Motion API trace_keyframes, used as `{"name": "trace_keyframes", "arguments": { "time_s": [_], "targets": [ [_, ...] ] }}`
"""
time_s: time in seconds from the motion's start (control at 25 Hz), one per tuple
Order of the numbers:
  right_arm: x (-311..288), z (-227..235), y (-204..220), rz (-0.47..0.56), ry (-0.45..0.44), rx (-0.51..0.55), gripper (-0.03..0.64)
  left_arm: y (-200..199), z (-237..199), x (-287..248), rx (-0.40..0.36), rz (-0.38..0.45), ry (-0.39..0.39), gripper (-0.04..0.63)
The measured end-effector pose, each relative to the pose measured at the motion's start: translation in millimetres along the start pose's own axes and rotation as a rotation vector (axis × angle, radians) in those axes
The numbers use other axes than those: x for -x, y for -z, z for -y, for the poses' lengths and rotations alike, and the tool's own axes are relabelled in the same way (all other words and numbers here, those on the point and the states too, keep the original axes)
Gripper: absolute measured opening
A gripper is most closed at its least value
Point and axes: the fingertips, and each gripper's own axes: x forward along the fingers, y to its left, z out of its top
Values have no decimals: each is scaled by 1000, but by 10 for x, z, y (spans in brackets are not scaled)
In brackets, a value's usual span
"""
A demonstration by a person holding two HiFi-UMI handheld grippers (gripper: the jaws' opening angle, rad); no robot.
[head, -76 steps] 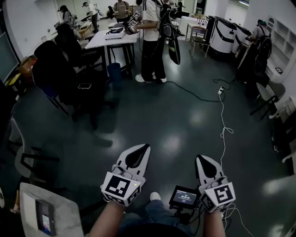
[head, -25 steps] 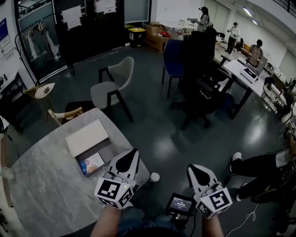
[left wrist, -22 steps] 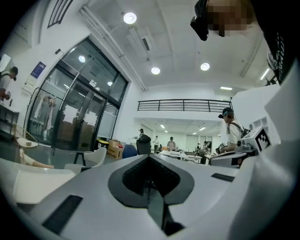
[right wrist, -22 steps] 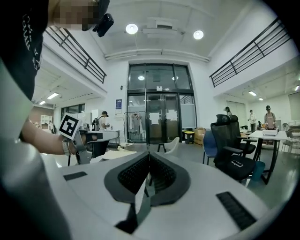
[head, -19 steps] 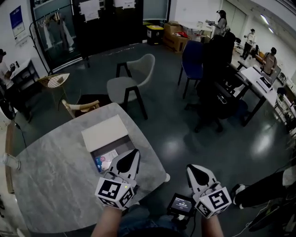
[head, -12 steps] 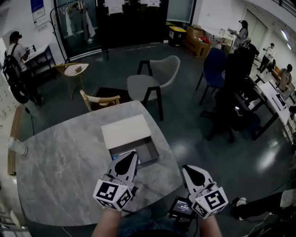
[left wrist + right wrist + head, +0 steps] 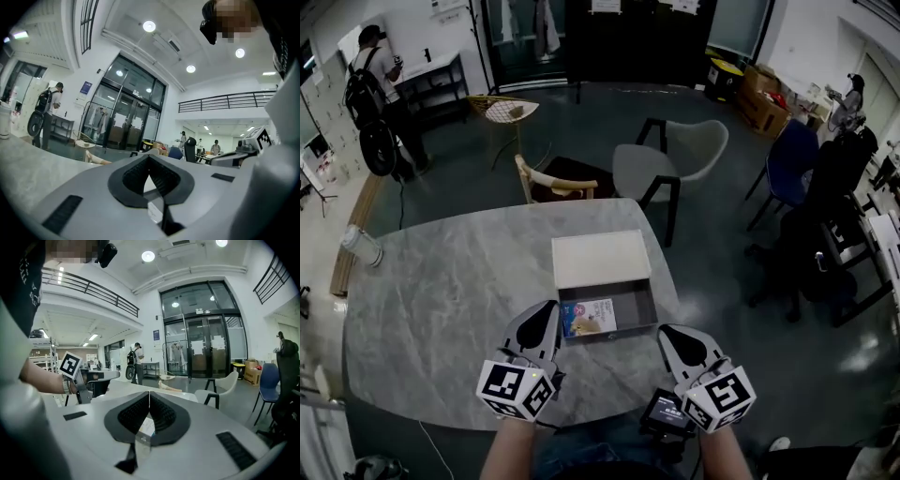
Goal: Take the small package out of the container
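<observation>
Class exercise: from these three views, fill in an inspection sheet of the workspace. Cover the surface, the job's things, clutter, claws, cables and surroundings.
surface: grey marble table, mostly bare.
job's things: container towards the table's near edge, with a pale lid at its far side; small package lying in the left of the open part.
clutter: white cylinder at the table's left edge.
claws: left claw and right claw both shut, nothing between the jaws, neither on the package.
cables: nothing seen on the table.
surroundings: grey chair and wooden chair beyond the table's far side; person with backpack far left.
</observation>
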Motion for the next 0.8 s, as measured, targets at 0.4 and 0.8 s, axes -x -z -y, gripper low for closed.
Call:
{"name": "trace_keyframes", "arguments": {
  "time_s": [0.4, 0.8],
  "targets": [
    [-612, 47, -25, -72, -188, -85, 26, -62, -423, 117, -25, -20, -165, 12],
    [-1083, 102, 190, -258, -324, -158, 208, 0, -629, -28, 8, -20, -233, 12]
  ]
}}
